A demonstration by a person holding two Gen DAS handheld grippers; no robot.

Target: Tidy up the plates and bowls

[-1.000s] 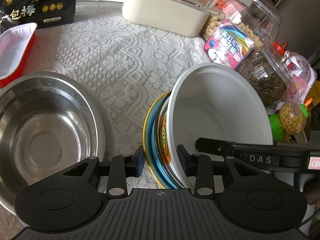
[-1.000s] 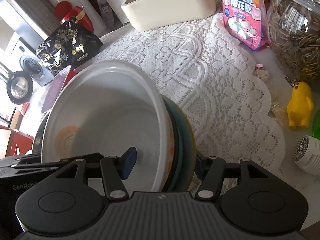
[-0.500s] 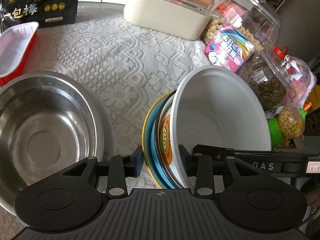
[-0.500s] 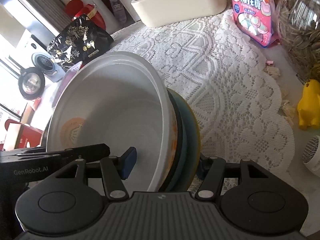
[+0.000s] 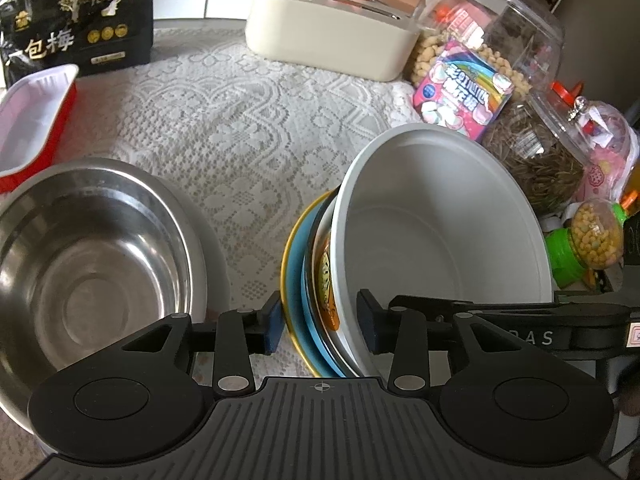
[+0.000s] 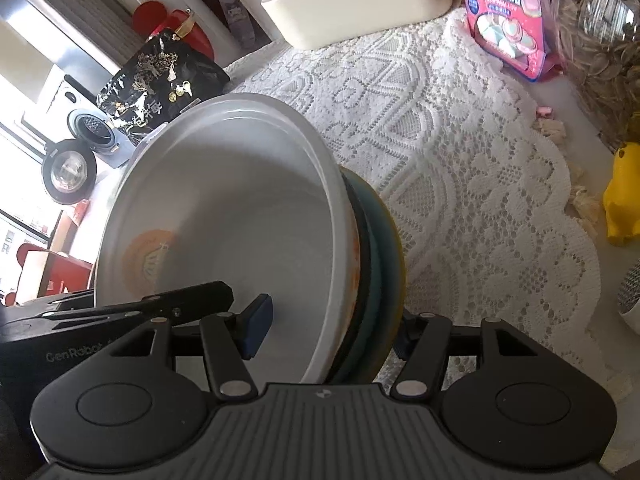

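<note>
in the left wrist view a stack of dishes stands on edge at lower centre: a white bowl (image 5: 440, 240) leans to the right, and behind it to the left sit an orange-patterned dish (image 5: 326, 280) and a blue plate with a yellow rim (image 5: 294, 280). the left gripper (image 5: 320, 322) straddles the stack's lower edge, its left pad just beside the yellow rim and its right pad inside the white bowl; its jaws are opening, with the stack between them and a slim gap showing at each pad, so the grip looks released. the right gripper (image 5: 500, 316) reaches in from the right edge of the frame.

a steel bowl (image 5: 92, 256) rests at lower left on the lace tablecloth (image 5: 248, 136), apart from the stack. a red tray (image 5: 36, 120) lies at the left edge, a black bag (image 5: 80, 24) at upper left, a cream box (image 5: 328, 44) at top centre, and glass jars (image 5: 520, 92) with a pink candy packet (image 5: 460, 96) at upper right.

in the right wrist view the right gripper (image 6: 332, 330) spans the same stack, one pad inside the white bowl (image 6: 240, 220), the other behind the blue plate (image 6: 380, 264) and mostly hidden; whether it clamps the stack i cannot tell. a yellow toy (image 6: 624, 200) sits at the right edge.
</note>
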